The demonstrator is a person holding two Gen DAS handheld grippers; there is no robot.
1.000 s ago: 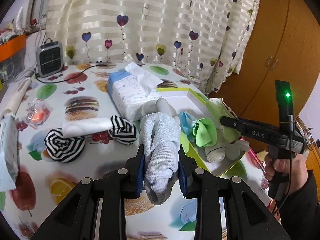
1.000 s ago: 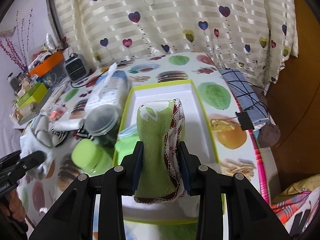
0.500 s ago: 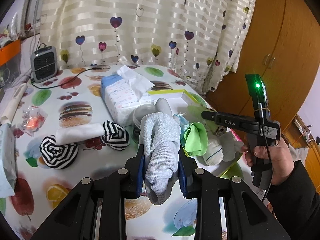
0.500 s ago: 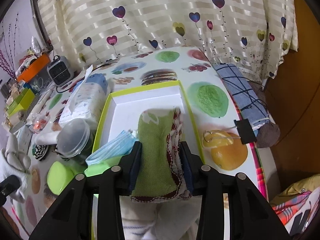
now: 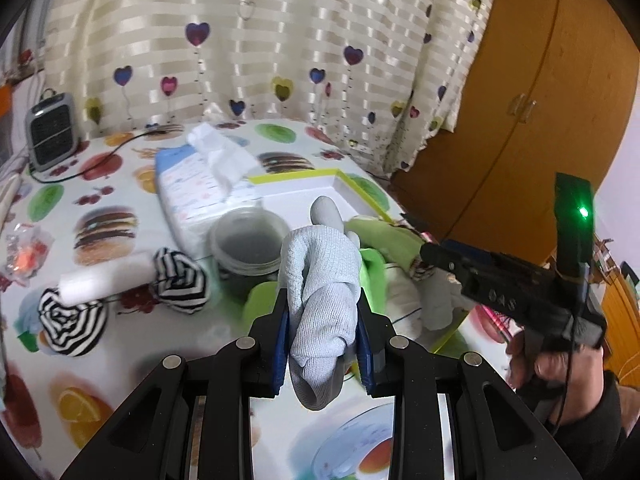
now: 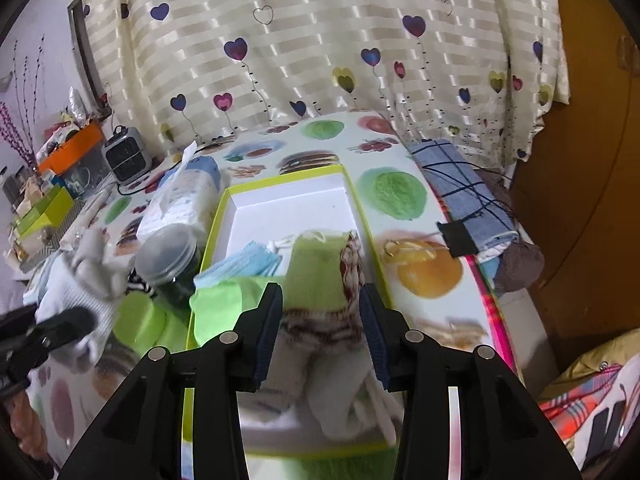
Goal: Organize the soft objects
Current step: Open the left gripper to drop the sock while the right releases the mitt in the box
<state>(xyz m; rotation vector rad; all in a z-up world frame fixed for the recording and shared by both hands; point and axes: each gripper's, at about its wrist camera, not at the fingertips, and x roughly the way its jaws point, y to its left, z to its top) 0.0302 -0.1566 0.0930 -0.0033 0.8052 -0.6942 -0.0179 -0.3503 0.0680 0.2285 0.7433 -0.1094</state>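
On the bench, the box lies near the right edge with a face mask inside. The jar stands just left of it, the tissue pack behind the jar, the heater at the far-left corner.

Left tongs clamped; right tongs spread apart

This is a lived-in home room. A cream striped curtain with coloured hearts fills the upper frame above a fruit-and-burger printed tablecloth. An orange-brown wooden wardrobe stands at right, a small grey fan heater at left.
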